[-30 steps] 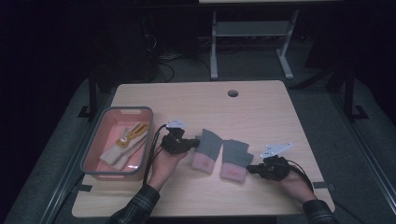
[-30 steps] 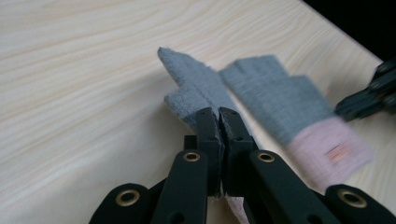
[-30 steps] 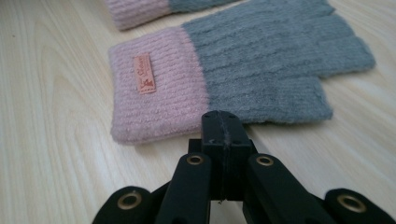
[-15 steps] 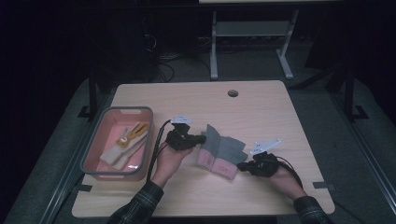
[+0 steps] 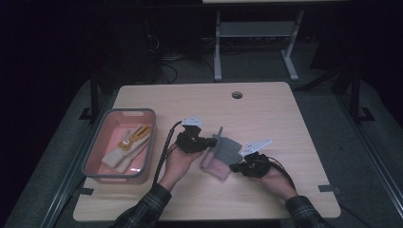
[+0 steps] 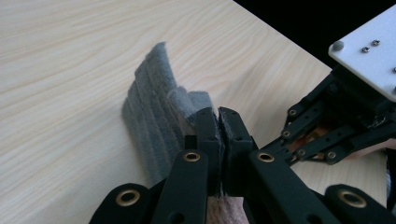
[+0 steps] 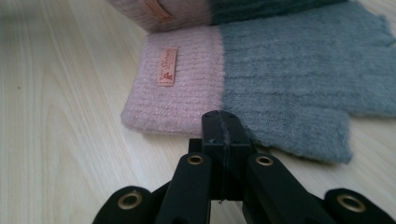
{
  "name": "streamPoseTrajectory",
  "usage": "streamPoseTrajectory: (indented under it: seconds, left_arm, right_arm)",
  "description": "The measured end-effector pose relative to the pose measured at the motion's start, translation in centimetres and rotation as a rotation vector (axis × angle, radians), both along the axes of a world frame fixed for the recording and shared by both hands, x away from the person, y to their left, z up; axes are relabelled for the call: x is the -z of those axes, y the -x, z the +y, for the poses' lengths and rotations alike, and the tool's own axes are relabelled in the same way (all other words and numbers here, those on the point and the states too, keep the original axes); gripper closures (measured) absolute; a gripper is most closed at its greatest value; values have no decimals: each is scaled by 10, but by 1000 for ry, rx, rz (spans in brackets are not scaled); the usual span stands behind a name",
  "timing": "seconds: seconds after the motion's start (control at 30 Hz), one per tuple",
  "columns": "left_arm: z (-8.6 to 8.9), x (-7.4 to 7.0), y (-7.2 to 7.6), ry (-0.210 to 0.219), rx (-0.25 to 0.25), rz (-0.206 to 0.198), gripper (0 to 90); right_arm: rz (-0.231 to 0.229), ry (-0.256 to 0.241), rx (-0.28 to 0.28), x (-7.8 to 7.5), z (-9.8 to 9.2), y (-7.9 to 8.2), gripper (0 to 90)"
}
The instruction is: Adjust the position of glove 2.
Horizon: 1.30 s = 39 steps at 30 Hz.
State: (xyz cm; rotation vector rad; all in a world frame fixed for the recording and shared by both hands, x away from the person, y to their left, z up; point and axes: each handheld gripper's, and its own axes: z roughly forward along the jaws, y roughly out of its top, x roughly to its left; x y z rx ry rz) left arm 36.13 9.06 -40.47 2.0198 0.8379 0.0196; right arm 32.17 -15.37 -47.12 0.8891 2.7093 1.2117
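In the left gripper view, our own fingers [image 6: 219,135] cover the near part of the grey glove [image 6: 152,116], and its pink cuff is cut off at the bottom edge. In the right gripper view, a second glove [image 7: 187,9] beyond our fingers [image 7: 224,126] runs off the top edge. From the high view, the items in the pink tray [image 5: 95,156] are too small to identify.

Light wooden table [image 5: 285,114] (round grommet hole [image 5: 237,94] near far edge), pink tray [image 5: 93,156], pink-and-grey mittens [image 5: 223,156]
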Motion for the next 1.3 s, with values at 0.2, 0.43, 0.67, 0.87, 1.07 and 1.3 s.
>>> streamPoseTrajectory:
  seconds: [0.2,0.43,0.67,0.87,1.07,1.3]
  left_arm:
    - [-4,3,2,-18,12,9,879]
    - [-7,11,5,-51,32,18,879]
    - [-15,17,7,-59,32,42,877]
    - [-18,22,8,-48,37,49,859]
    - [-17,16,7,-10,50,34,886]
    - [-8,17,3,-113,41,-29,648]
  right_arm:
    - [2,-1,4,-1,15,-3,900]
    - [-7,-20,11,-1,35,-6,900]
    - [-15,-20,12,1,39,-7,900]
    - [-27,-10,10,-1,36,-4,900]
    - [-59,-8,58,-8,12,0,888]
    - [-69,12,172,-12,-34,5,585]
